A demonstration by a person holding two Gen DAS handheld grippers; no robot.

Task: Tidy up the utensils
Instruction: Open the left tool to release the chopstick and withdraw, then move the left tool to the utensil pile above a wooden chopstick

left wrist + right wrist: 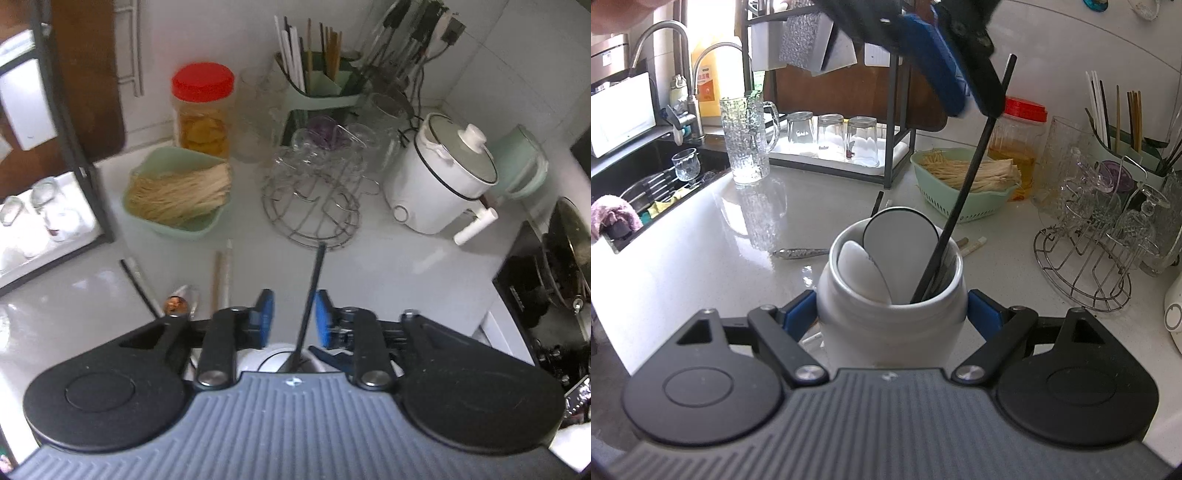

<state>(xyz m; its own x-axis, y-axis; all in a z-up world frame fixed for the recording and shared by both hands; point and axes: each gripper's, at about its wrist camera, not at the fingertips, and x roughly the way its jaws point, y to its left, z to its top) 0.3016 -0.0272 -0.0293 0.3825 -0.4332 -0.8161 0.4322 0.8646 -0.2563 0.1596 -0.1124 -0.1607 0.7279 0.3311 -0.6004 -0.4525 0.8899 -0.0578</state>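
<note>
My right gripper [892,314] is shut on a white jar [890,325], one blue pad on each side of its body. Inside the jar stand a white spoon [862,269], a round grey flat utensil [901,240] and a black chopstick [964,192] that leans to the right. My left gripper [293,310] hangs above the jar [273,360] with that chopstick [316,273] between its blue pads, close to the right pad and clear of the left one; the jaws stand apart. On the counter lie a black chopstick [138,284], pale chopsticks [223,273] and a metal spoon [801,253].
A green basket of noodles [177,192], a red-lidded jar [203,107], a wire rack of glasses [314,184], a green utensil holder [317,85] and a white cooker [439,173] stand behind. A glass pitcher [748,140] and the sink [646,177] are at the left.
</note>
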